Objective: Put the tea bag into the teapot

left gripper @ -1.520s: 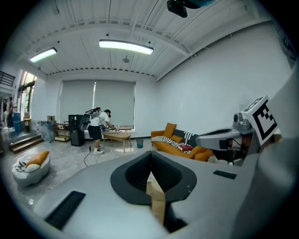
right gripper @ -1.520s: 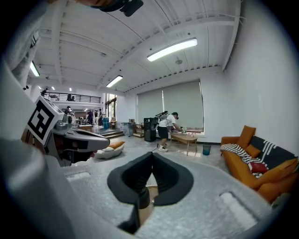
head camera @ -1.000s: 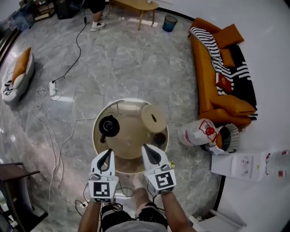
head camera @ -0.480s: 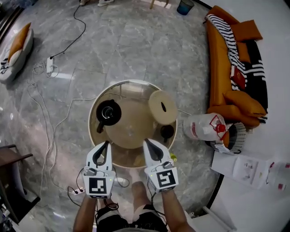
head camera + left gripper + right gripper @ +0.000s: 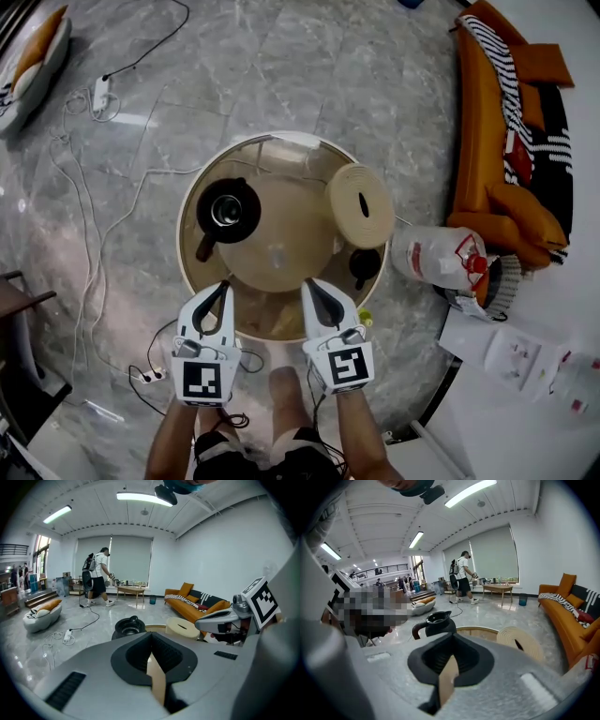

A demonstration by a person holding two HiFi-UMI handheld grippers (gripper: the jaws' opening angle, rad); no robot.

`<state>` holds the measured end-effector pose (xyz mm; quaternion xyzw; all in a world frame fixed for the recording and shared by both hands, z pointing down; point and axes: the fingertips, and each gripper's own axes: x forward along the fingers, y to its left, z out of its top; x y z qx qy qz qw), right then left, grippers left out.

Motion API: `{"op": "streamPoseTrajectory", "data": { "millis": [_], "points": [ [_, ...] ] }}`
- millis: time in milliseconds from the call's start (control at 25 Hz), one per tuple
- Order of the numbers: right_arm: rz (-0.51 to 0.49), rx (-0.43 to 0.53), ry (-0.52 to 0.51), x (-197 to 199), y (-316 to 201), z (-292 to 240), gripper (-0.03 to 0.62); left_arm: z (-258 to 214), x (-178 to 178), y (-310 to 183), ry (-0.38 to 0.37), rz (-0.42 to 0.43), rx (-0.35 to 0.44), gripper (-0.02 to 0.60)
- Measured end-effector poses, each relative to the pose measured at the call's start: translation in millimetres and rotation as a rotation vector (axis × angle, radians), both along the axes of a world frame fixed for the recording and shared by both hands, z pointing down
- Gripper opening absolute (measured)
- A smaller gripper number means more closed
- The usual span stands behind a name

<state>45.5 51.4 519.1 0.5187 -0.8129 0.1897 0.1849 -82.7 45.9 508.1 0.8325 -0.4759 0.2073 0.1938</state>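
A black teapot (image 5: 228, 211) with its mouth uncovered stands at the left of the round wooden table (image 5: 281, 314); it also shows in the left gripper view (image 5: 127, 626) and the right gripper view (image 5: 433, 623). A round beige woven lid (image 5: 361, 204) lies at the table's right, with a small black cup (image 5: 364, 265) below it. My left gripper (image 5: 223, 285) and right gripper (image 5: 307, 283) hover side by side over the table's near edge, both shut with nothing between their jaws. A pale speck (image 5: 275, 252) lies mid-table, too small to identify. I see no clear tea bag.
An orange sofa (image 5: 506, 159) with a striped throw stands at the right. A white bag (image 5: 441, 258) sits on the floor beside the table. Cables and a power strip (image 5: 98, 94) trail across the marble floor at left. A person (image 5: 98, 578) walks far back.
The head view has moved forward and down, so the table now sits nearer and larger under the grippers. Both grippers stay shut and keep their side-by-side stance.
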Motion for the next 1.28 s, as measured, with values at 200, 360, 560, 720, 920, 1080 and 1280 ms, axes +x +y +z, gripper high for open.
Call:
{"op": "streamPoseTrajectory", "data": {
  "millis": [200, 360, 560, 720, 920, 1080, 1280],
  "points": [
    [-0.028, -0.047, 0.02, -4, 0, 43, -0.002, 41, 1, -2, -0.007, 0.002, -0.031, 0.017],
    [-0.032, -0.066, 0.024, -5, 1, 72, -0.002, 65, 3, -2, -0.003, 0.002, -0.051, 0.017],
    [-0.035, -0.101, 0.021, -4, 4, 95, 0.0, 84, 8, -1, -0.006, 0.012, -0.066, 0.017],
    [-0.03, -0.121, 0.001, -3, -1, 116, 0.0, 96, 12, -1, -0.002, 0.005, -0.084, 0.017],
    [-0.061, -0.162, 0.003, -9, -7, 146, 0.016, 111, 15, -1, -0.001, 0.006, -0.103, 0.017],
    [-0.088, -0.21, 0.003, -13, -11, 172, 0.107, 118, 15, -1, -0.009, 0.015, -0.109, 0.017],
    [-0.095, -0.266, 0.01, -14, -10, 203, 0.136, 125, 14, 2, -0.01, 0.012, -0.121, 0.017]
  ]
}}
